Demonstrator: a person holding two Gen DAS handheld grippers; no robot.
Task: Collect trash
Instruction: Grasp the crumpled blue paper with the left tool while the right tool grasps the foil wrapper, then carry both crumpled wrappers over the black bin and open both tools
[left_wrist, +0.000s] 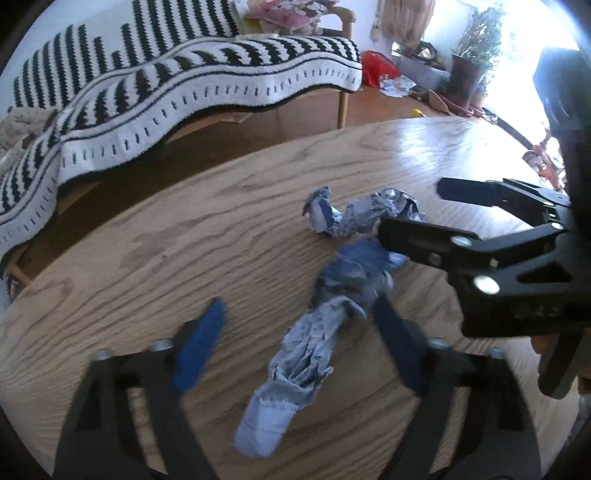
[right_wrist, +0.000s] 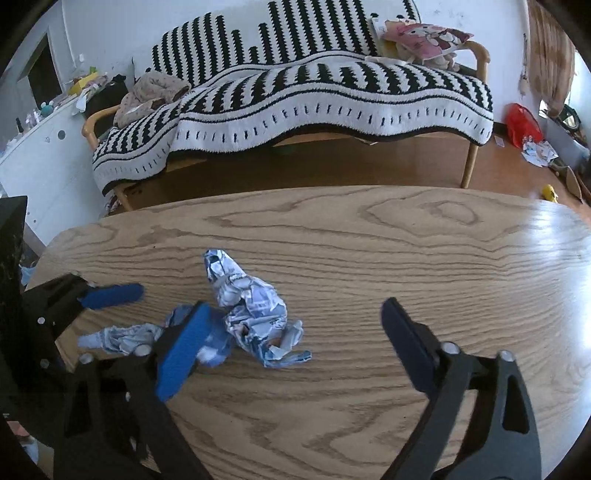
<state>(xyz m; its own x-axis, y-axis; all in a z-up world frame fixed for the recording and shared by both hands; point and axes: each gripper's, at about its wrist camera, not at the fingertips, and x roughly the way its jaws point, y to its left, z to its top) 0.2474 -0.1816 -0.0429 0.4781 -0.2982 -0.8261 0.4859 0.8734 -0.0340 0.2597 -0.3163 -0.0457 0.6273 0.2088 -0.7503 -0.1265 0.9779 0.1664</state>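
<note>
A long crumpled blue-white wrapper (left_wrist: 295, 354) lies on the wooden table (left_wrist: 184, 236) between the fingers of my open left gripper (left_wrist: 295, 317), nearer the right one. A second crumpled silvery-blue wrapper (left_wrist: 369, 214) lies beyond it. My right gripper (left_wrist: 410, 206) comes in from the right, open, its fingers around that second wrapper. In the right wrist view the second wrapper (right_wrist: 255, 314) lies between the fingers of my open right gripper (right_wrist: 291, 339), close to the left one. The long wrapper (right_wrist: 125, 338) and my left gripper (right_wrist: 110, 295) show at the left.
A bench with a black-and-white striped blanket (right_wrist: 332, 99) stands beyond the table's far edge. A red bag (right_wrist: 522, 123) and scattered papers (right_wrist: 537, 151) lie on the floor at right. A potted plant (left_wrist: 469, 70) stands near the window. A white cabinet (right_wrist: 40, 155) is at left.
</note>
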